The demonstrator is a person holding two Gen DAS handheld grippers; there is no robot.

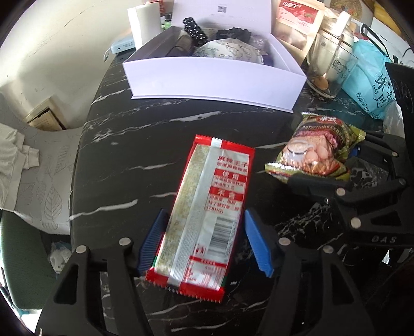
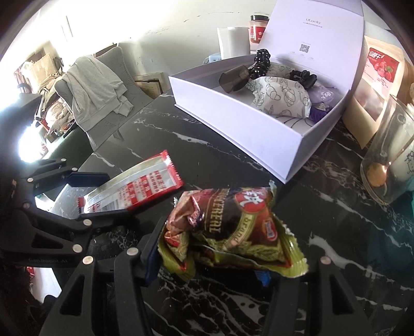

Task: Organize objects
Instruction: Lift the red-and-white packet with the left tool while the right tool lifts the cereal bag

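On the black marble table (image 1: 155,144), a glass jar (image 1: 333,62) stands just right of the white box (a brown round thing lies at its bottom). Behind the jar leans a kraft snack pouch (image 1: 297,23); a blue plastic bag (image 1: 372,77) sits beside it. A grey garment (image 2: 95,90) drapes a chair (image 2: 113,59) beyond the table.

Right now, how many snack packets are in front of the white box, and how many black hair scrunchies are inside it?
Snack packets in front of the white box: 2 (red packet, green packet)
Black scrunchies inside: 2 (dotted scrunchie, plain scrunchie)
Total: 4
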